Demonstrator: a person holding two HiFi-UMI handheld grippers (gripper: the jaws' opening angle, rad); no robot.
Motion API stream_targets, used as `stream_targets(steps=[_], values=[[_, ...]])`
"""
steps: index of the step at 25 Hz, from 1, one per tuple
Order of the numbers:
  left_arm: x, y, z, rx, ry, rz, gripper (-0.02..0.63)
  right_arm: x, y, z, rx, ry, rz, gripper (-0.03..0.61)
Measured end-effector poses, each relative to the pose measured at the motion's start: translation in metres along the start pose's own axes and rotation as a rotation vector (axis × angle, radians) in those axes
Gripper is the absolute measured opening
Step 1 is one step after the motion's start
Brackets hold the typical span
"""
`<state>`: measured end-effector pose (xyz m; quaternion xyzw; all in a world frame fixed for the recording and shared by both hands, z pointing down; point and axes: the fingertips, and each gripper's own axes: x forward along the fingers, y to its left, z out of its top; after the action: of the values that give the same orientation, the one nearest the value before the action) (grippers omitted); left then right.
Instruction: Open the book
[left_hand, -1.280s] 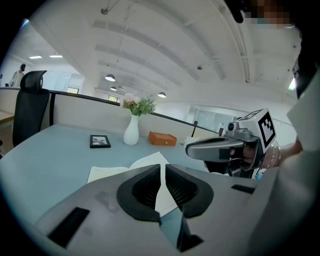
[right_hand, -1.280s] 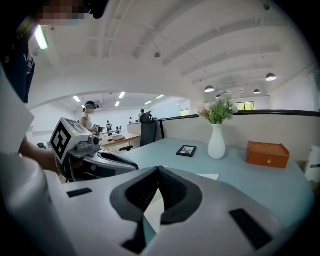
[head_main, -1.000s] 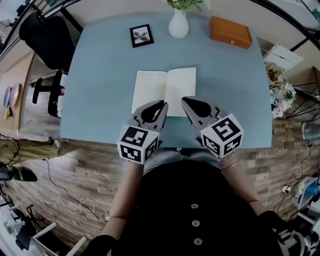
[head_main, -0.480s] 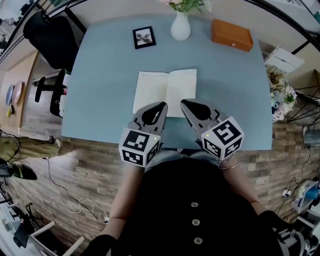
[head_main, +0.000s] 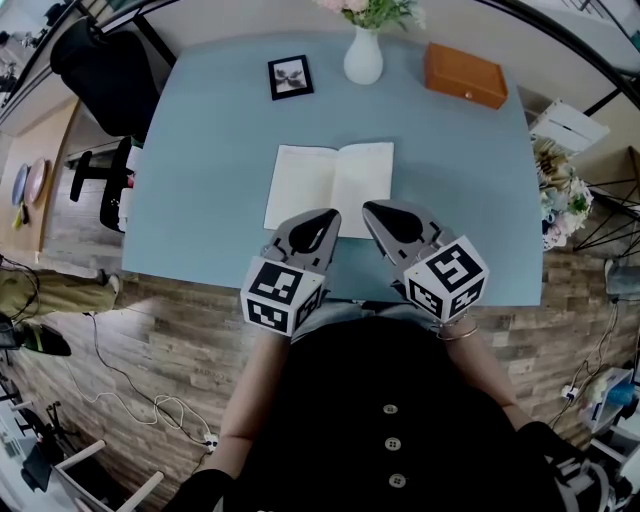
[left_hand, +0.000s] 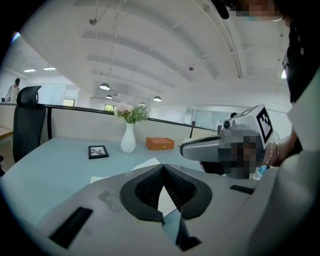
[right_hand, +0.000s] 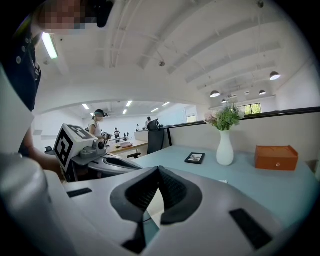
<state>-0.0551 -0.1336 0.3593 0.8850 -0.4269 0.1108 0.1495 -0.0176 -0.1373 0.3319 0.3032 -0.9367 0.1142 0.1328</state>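
The book (head_main: 330, 186) lies open and flat on the blue table (head_main: 200, 200), showing two blank pale pages. Both grippers hover side by side just past its near edge, above the table's front. My left gripper (head_main: 328, 214) is shut with nothing in it, its tip over the book's lower left page. My right gripper (head_main: 371, 208) is shut and empty too, its tip at the lower right page. In the left gripper view the shut pads (left_hand: 150, 187) stand before the book (left_hand: 150, 163), with the right gripper (left_hand: 200, 148) alongside. The right gripper view shows the left gripper (right_hand: 107, 162) beside it.
At the back of the table stand a white vase (head_main: 363, 55) with flowers, a small black photo frame (head_main: 290, 76) and an orange box (head_main: 462, 69). A black office chair (head_main: 100, 75) sits off the table's left side. Cables lie on the wooden floor (head_main: 130, 370).
Almost nothing has changed. The left gripper has edged slightly right toward the book's near edge; the book stays open and still.
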Motion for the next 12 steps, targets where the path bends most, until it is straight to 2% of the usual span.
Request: stream_targets(steps=[5,12], values=[[0.0028,-0.0030,-0.0044,-0.002,0.026,-0.020,0.011,0.0003,0.0006,-0.0015,0.002,0.007,0.012,0.003],[0.0058,-0.0034,-0.0038,-0.032,0.013,-0.036,0.011,0.0022,-0.0007,-0.0057,0.001,0.025,0.030,0.003]])
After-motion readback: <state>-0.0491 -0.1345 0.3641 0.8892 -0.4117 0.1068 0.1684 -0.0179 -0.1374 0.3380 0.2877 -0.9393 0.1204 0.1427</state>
